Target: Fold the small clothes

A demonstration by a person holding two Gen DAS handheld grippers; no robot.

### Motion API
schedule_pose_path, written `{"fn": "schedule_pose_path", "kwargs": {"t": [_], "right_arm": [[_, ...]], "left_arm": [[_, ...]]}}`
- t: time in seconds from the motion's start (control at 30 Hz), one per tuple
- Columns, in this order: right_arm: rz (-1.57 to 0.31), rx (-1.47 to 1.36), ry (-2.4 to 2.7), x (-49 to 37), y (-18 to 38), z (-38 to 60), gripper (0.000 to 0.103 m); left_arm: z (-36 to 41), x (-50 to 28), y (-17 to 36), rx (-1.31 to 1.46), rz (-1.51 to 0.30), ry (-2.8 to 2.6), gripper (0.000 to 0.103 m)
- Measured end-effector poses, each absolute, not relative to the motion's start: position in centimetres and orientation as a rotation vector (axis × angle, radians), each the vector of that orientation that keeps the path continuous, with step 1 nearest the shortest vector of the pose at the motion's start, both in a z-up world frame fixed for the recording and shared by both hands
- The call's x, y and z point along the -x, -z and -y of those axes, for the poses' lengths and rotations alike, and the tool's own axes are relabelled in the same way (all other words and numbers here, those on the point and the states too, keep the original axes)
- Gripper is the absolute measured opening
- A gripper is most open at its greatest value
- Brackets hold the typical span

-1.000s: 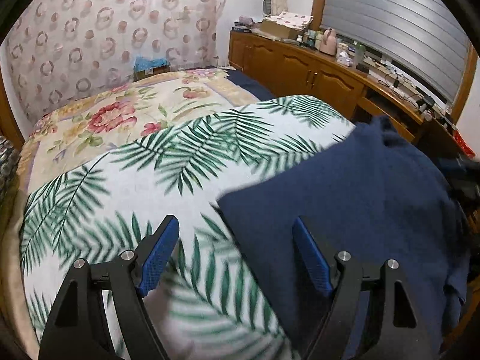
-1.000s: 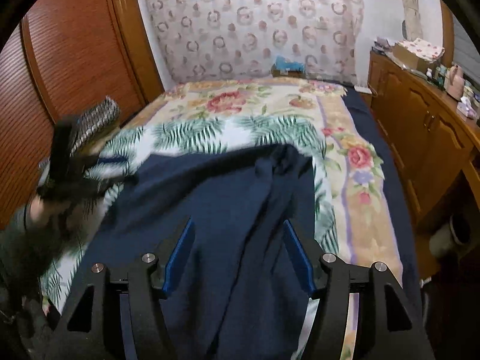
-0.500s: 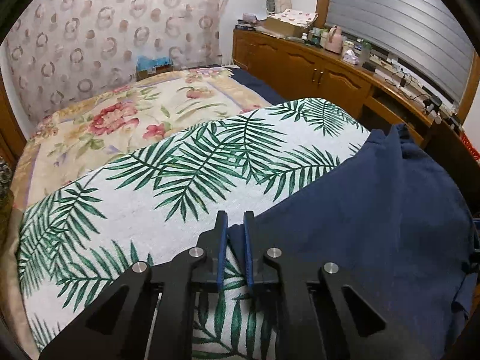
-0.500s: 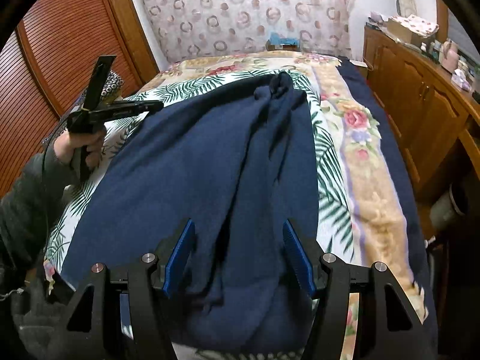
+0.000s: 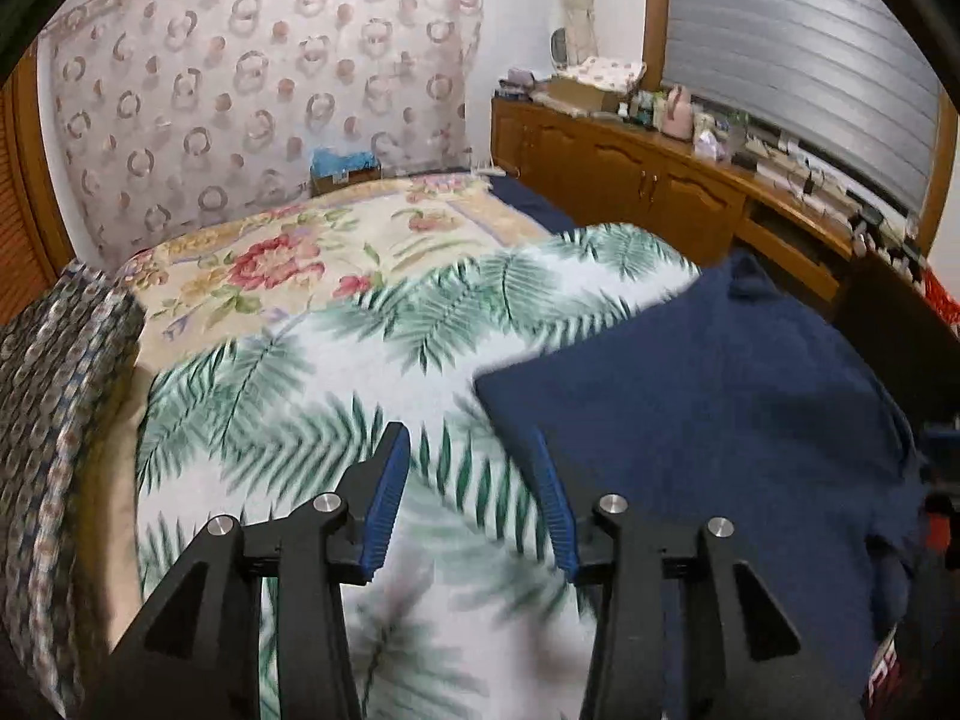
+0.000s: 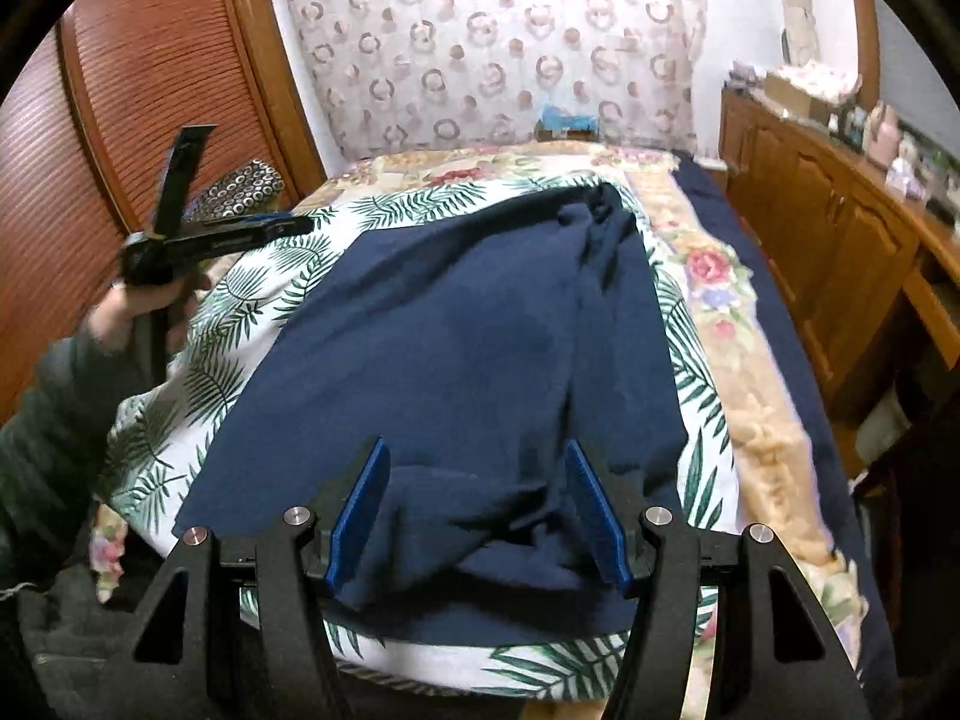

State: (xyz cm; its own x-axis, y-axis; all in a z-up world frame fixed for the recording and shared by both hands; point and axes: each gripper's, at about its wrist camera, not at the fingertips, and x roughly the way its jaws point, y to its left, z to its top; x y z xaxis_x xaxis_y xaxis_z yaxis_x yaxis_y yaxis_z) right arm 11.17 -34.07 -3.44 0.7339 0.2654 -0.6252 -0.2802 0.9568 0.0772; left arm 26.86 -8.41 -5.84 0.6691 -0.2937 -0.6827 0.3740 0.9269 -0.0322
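A navy garment (image 5: 690, 420) (image 6: 480, 324) lies spread on the palm-leaf sheet (image 5: 336, 372) that covers the bed. My left gripper (image 5: 468, 438) is opening just left of the garment's corner. Only the sheet shows between its blue pads, and the cloth edge lies beside the right finger. In the right wrist view a hand (image 6: 150, 300) holds the left gripper (image 6: 288, 222) above the bed's left side, clear of the cloth. My right gripper (image 6: 474, 450) is open over the garment's bunched near hem. Cloth lies under and between its fingers, unpressed.
A floral bedspread (image 5: 288, 252) covers the far bed. A patterned pillow (image 5: 54, 390) lies at the left edge. Wooden cabinets (image 5: 648, 180) with a cluttered top run along the right wall. A slatted wooden door (image 6: 120, 90) stands left of the bed.
The left gripper was shut on the garment's corner half a second ago; it has let go, opened and drawn back left. The right gripper pulled back toward the near hem, still open.
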Motion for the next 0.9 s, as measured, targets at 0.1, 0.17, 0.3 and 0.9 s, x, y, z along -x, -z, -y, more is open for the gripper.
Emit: {"fn": "schedule_pose_path", "kwargs": {"t": [0.1, 0.17, 0.3, 0.9], "right_arm": [[-0.652, 0.030, -0.308, -10.5, 3.5, 33.2, 0.063], [-0.638, 0.053, -0.312, -10.3, 3.8, 32.3, 0.063], [-0.657, 0.108, -0.337, -10.3, 5.2, 30.9, 0.063], [-0.642, 0.064, -0.173, -4.7, 6.1, 37.6, 0.007]], "left_arm": [[8.2, -24.5, 6.3, -0.110, -0.759, 0.385, 0.044], [8.3, -22.6, 6.7, -0.109, -0.766, 0.403, 0.044], [8.2, -20.3, 7.4, -0.087, -0.781, 0.433, 0.044], [10.6, -13.4, 6.1, -0.075, -0.746, 0.519, 0.044]]}}
